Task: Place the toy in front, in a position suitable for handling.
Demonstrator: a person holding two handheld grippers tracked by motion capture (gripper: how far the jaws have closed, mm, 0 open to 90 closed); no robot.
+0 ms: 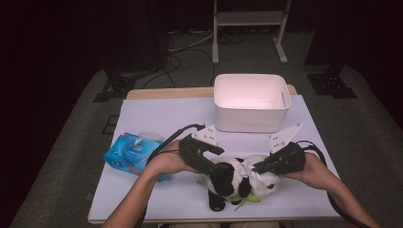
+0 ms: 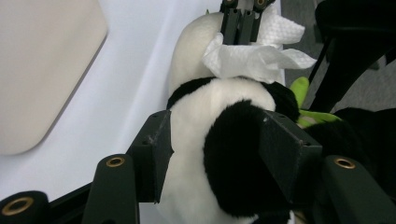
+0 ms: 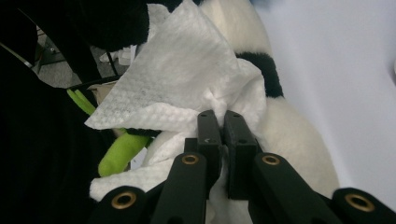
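Observation:
A black-and-white panda plush (image 1: 227, 176) lies on the white table near the front edge, with a green leafy piece (image 1: 249, 199) under it. My left gripper (image 1: 214, 164) stands open with its jaws on either side of the panda's head (image 2: 219, 121); the pads flank the fur without visibly squeezing it. My right gripper (image 1: 256, 167) is shut on a crumpled white tissue (image 3: 177, 79) and holds it against the panda's body (image 3: 289, 121). In the left gripper view, the right gripper (image 2: 240, 18) and the tissue (image 2: 257, 56) appear at the top.
An empty white bin (image 1: 251, 102) stands at the back of the table (image 1: 157, 118). A blue tissue pack (image 1: 133, 152) lies at the left, beside my left forearm. The table's front edge runs just below the plush.

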